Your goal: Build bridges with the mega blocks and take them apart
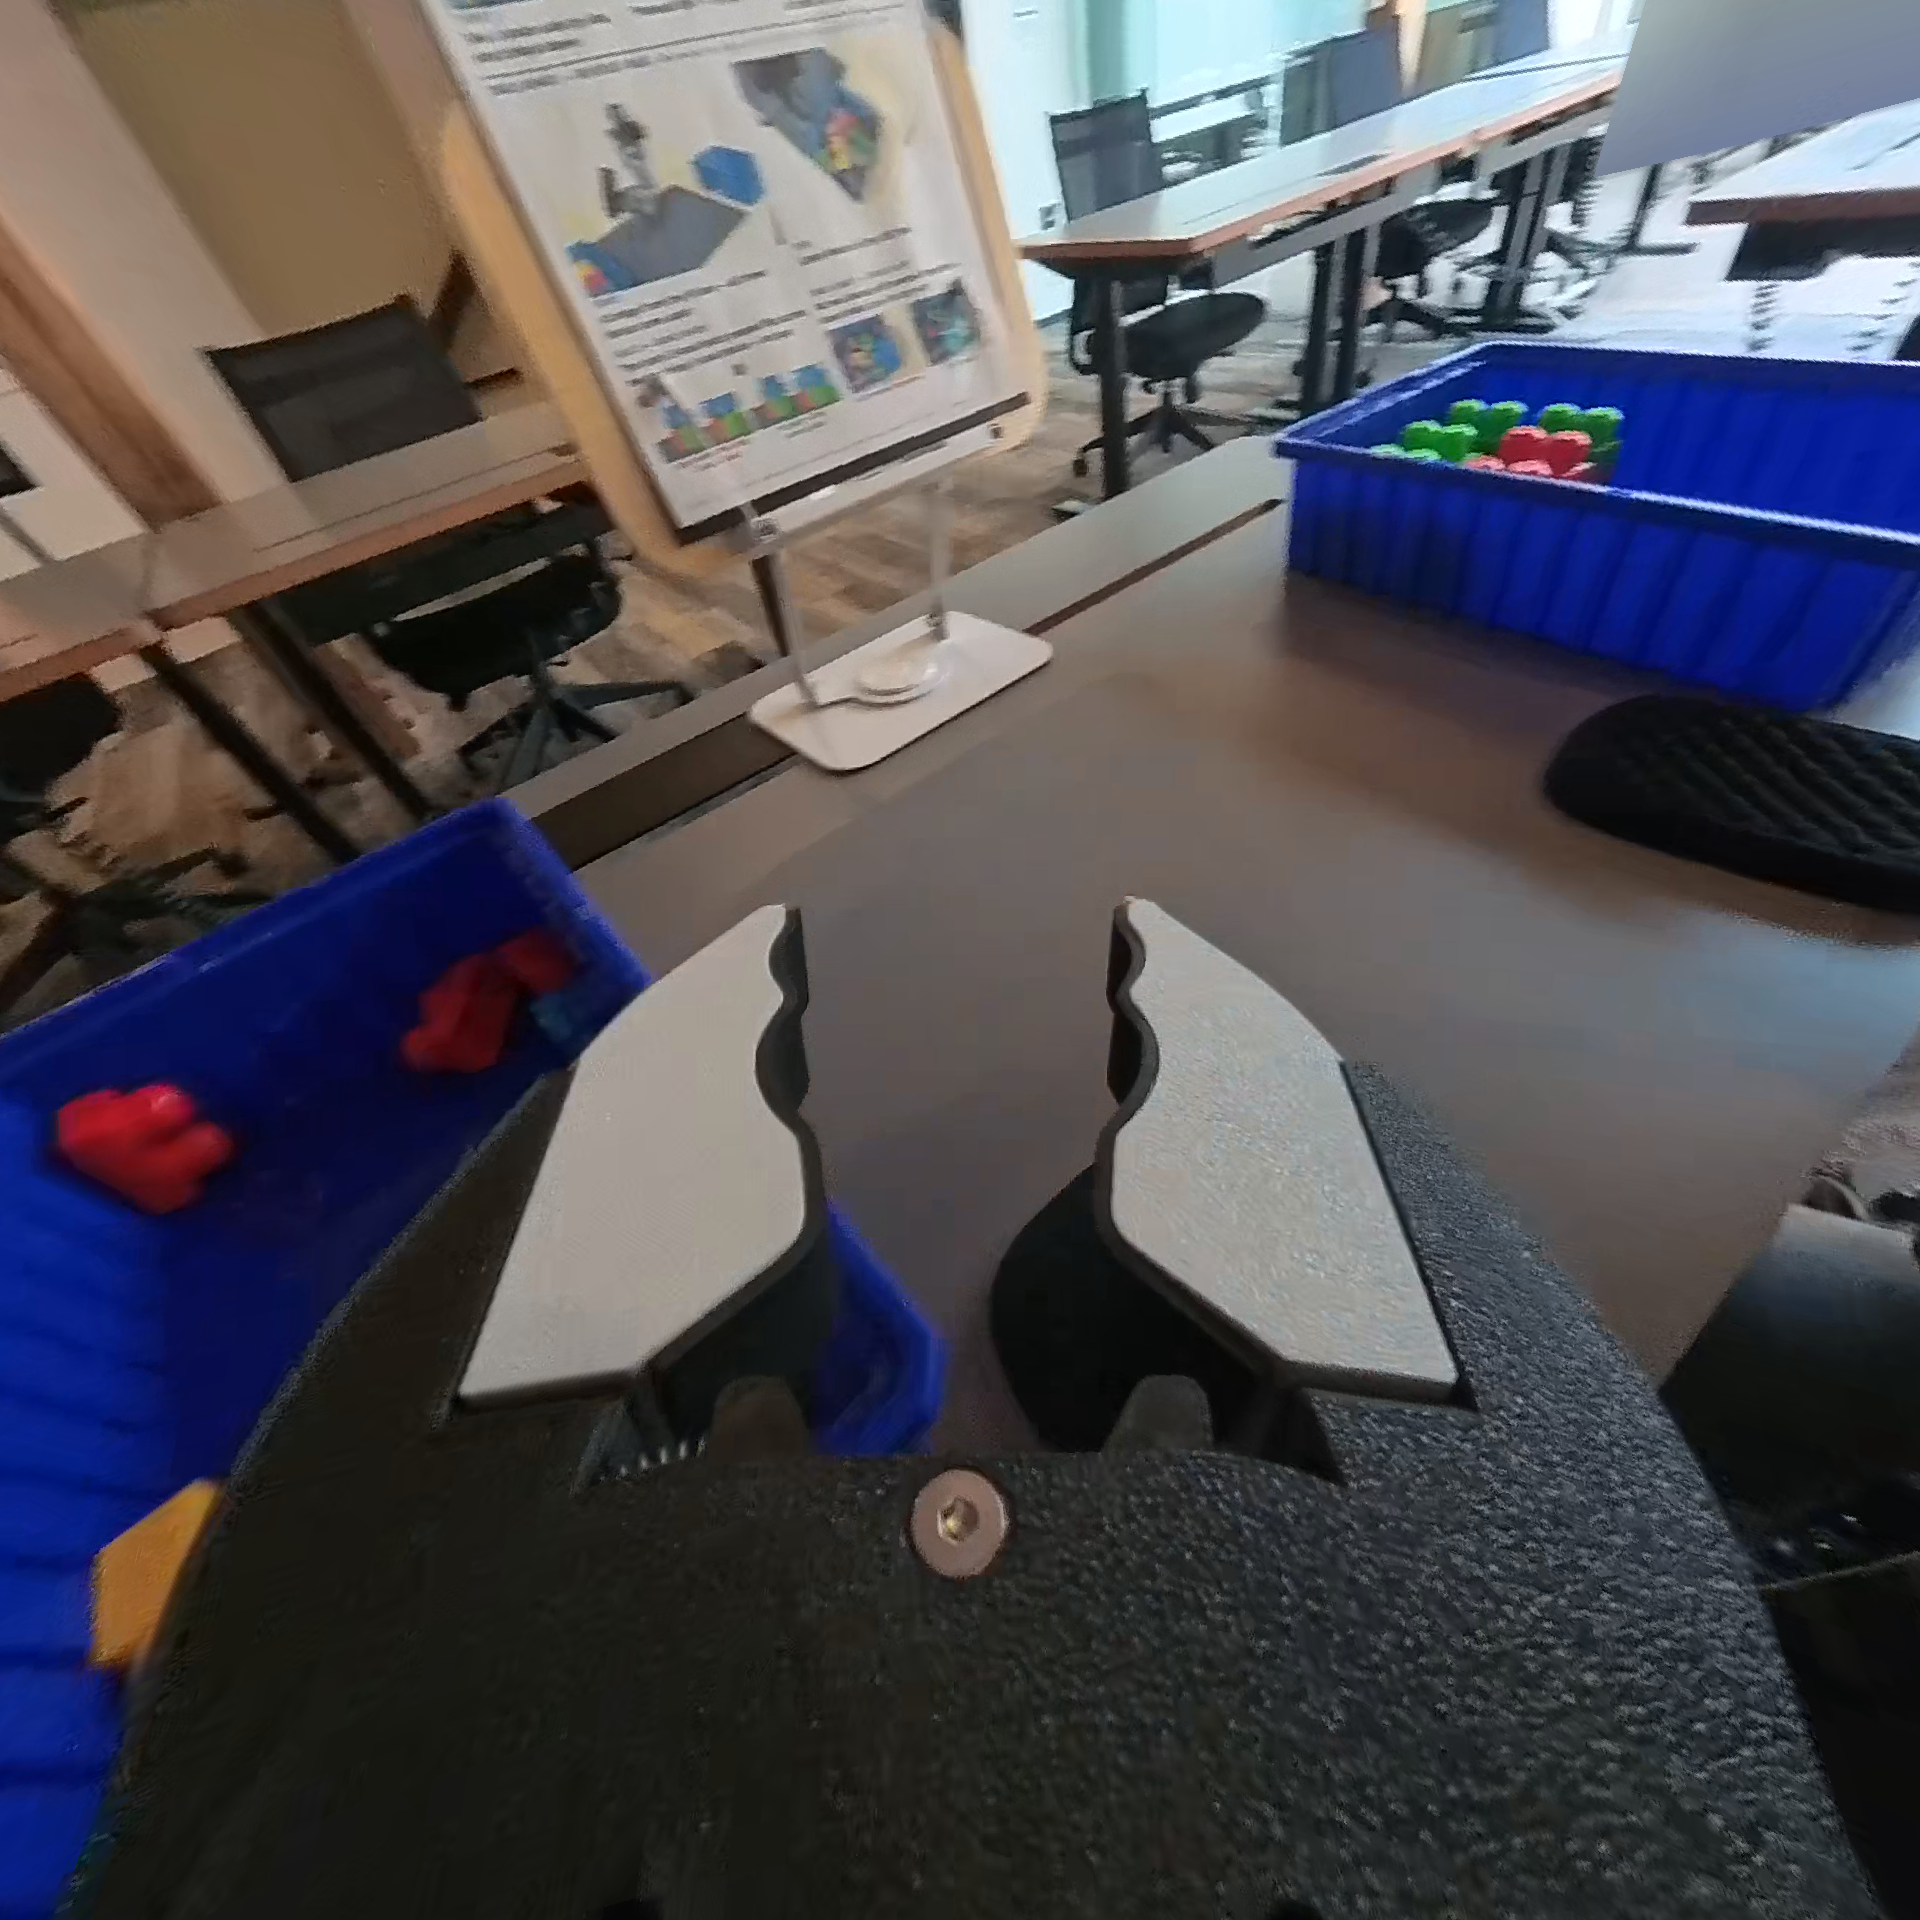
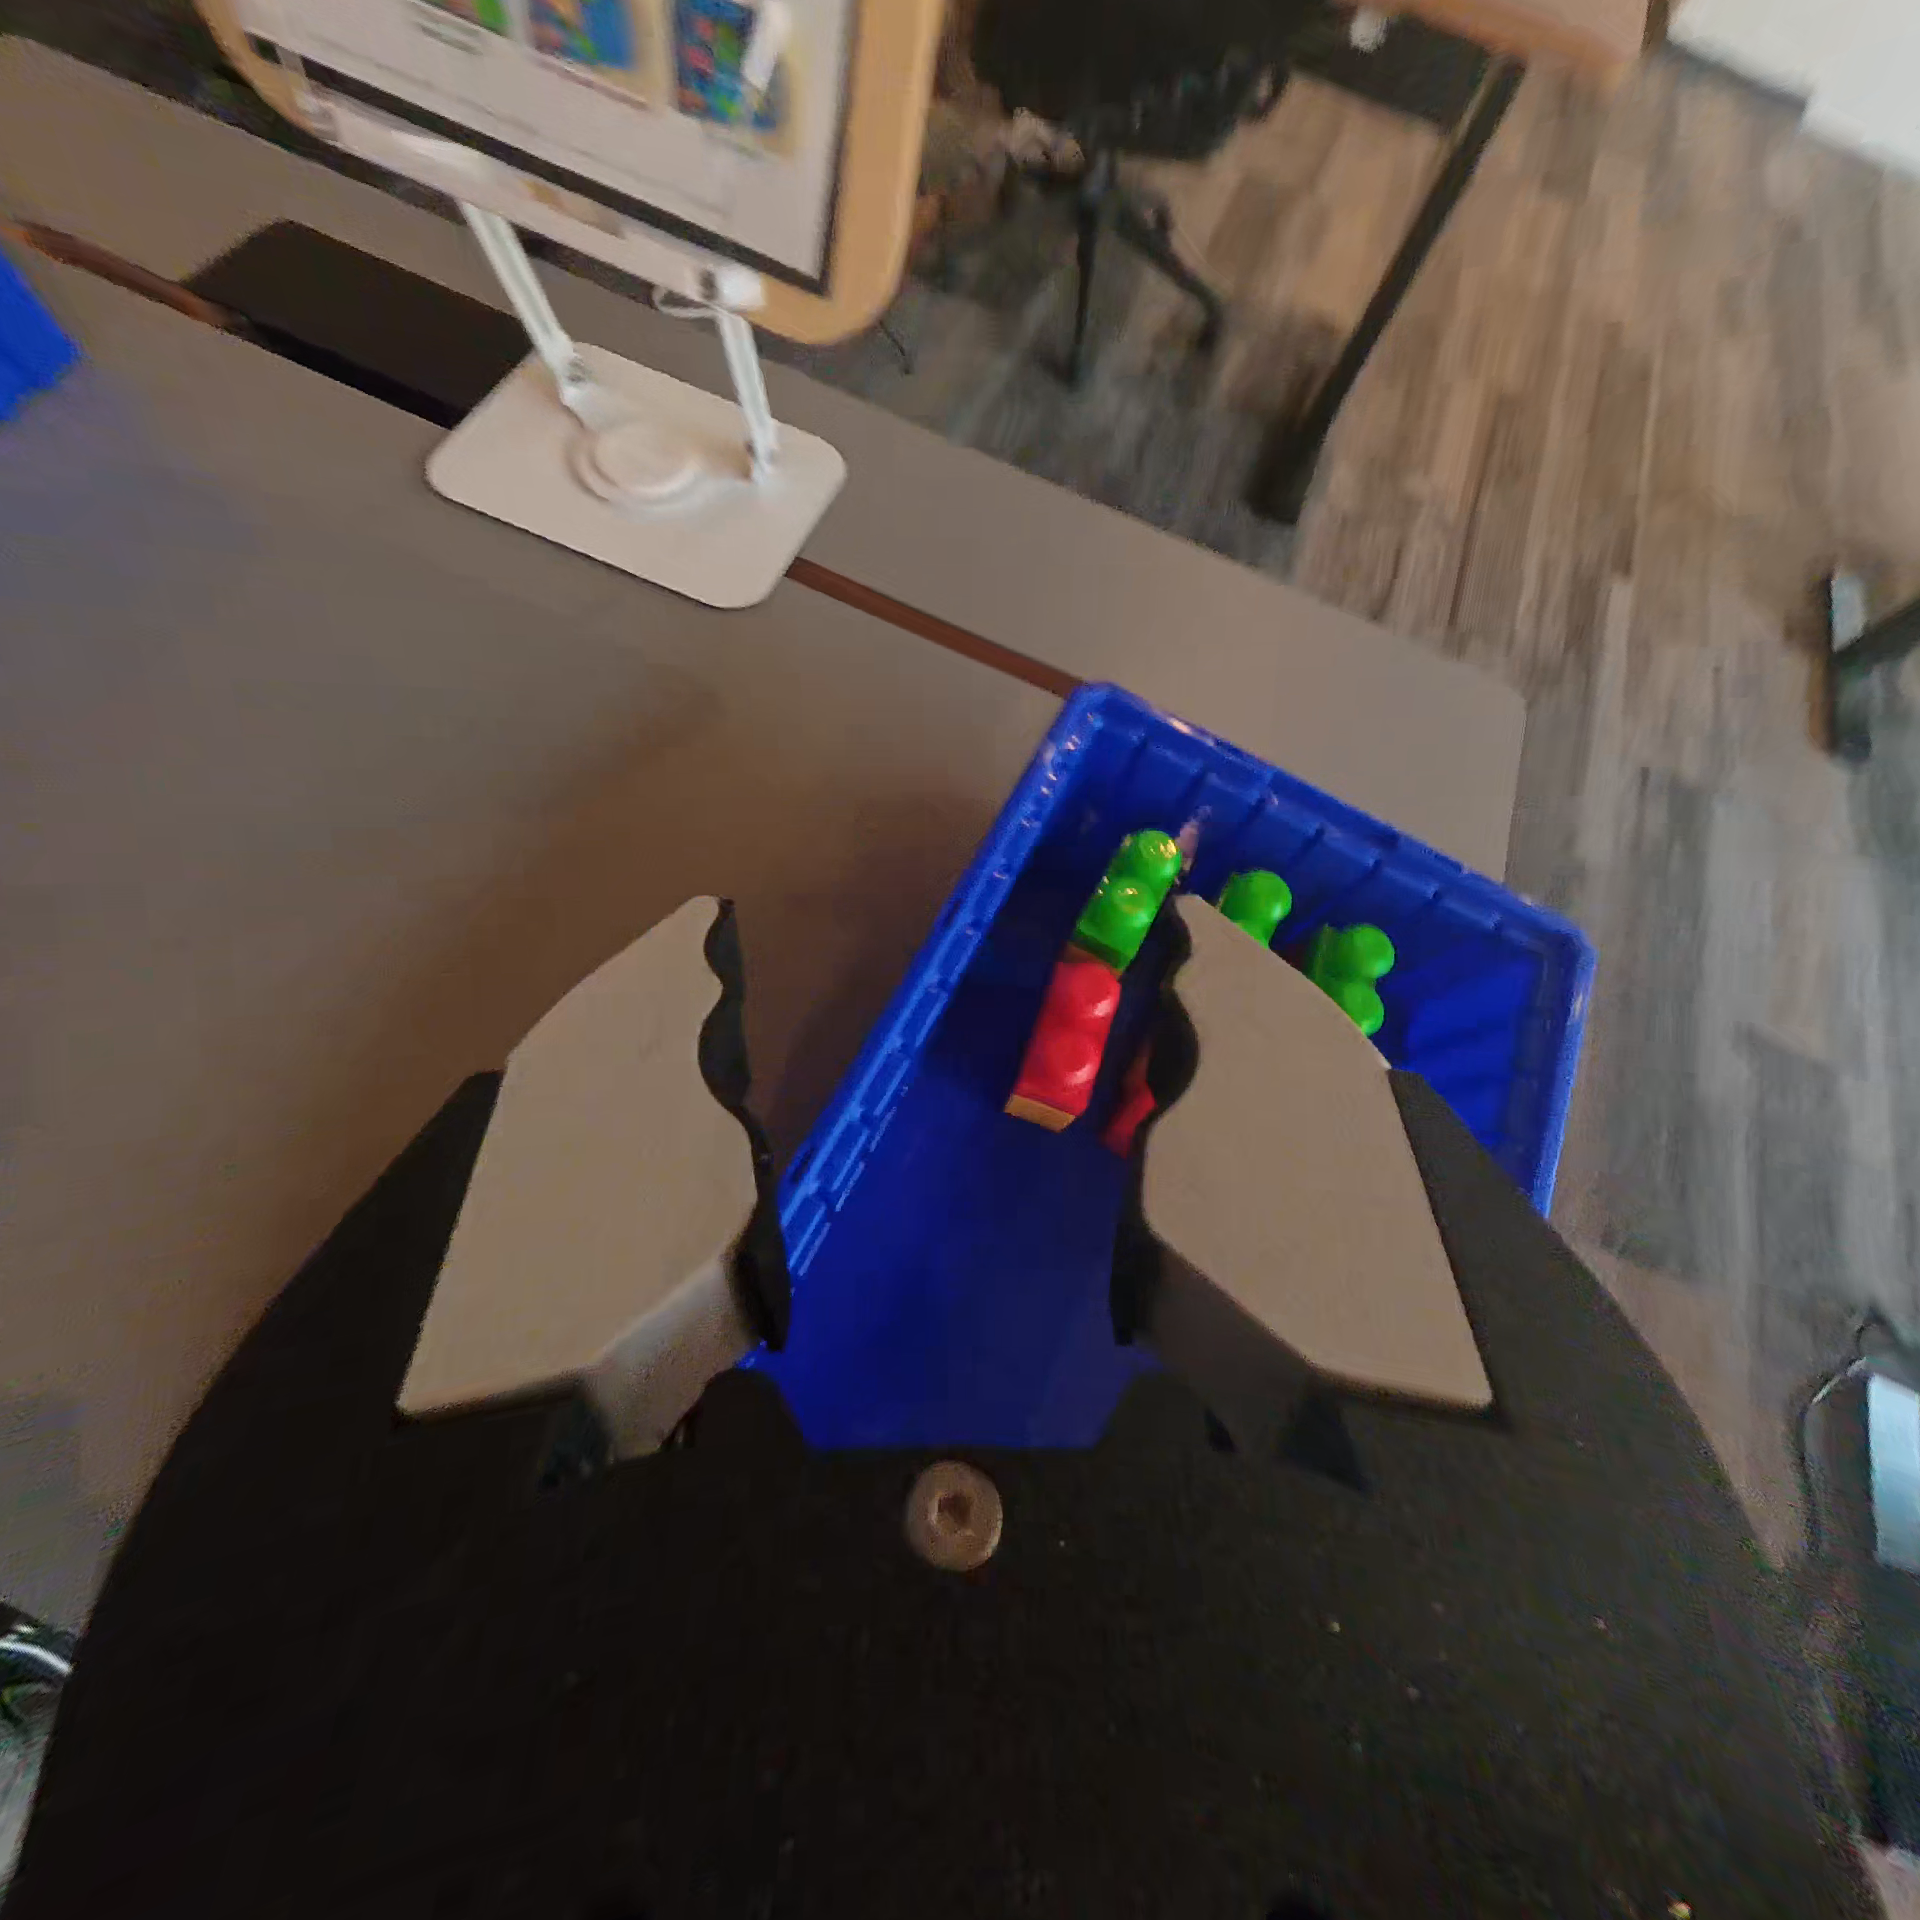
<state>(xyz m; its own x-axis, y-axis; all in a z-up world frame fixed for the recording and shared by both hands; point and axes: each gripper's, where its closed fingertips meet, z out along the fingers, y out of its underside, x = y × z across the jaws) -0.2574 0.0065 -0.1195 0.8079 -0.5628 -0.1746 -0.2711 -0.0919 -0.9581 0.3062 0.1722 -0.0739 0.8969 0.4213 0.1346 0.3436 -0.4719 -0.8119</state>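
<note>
Right hand-held gripper [image 2: 951,914] of mine hangs wide and empty over the blue bin [image 2: 940,1049], red-and-green stacked block [image 2: 1101,987] just at 1 o'clock off its tips, long axis running 12-to-6, glossy and studded, while my left hand-held gripper [image 1: 956,920] gapes empty over bare tabletop [image 1: 1299,831].

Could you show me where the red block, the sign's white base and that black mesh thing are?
red block [image 2: 1068,1039]: right wrist view, its studded top.
white base [image 1: 902,691]: left wrist view, flat plate.
black mesh thing [image 1: 1745,800]: left wrist view, its top surface.
</note>
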